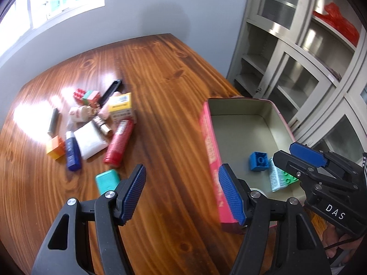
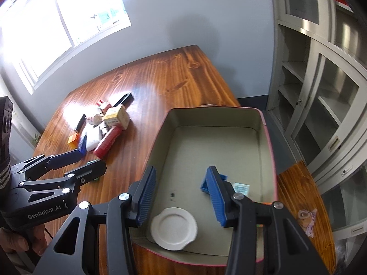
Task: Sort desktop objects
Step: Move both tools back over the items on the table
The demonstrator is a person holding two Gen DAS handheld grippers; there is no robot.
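Note:
An open pink tin box point(image 1: 211, 146) point(image 2: 270, 149) sits at the table's right end. Inside lie a blue brick point(image 1: 259, 161) point(image 2: 204, 185), a green brick point(image 1: 290, 177), a light blue packet point(image 1: 276, 180) point(image 2: 240, 188) and a white round lid point(image 2: 174, 228). Left of the box, over bare wood, my left gripper point(image 1: 183, 192) point(image 2: 84, 162) is open and holds nothing. A teal case point(image 1: 107, 181) lies just beyond its left finger. My right gripper point(image 2: 182, 192) point(image 1: 296, 160) hangs open over the box's near end, its jaws empty.
A pile lies at the table's left: red tube point(image 1: 119, 143), yellow box point(image 1: 121, 108), white packet point(image 1: 90, 141), blue bottle point(image 1: 72, 152), orange brick point(image 1: 56, 147), black comb point(image 1: 110, 89). A grey cabinet point(image 2: 321, 91) stands to the right. A small wrapper point(image 2: 307, 220) lies right of the box.

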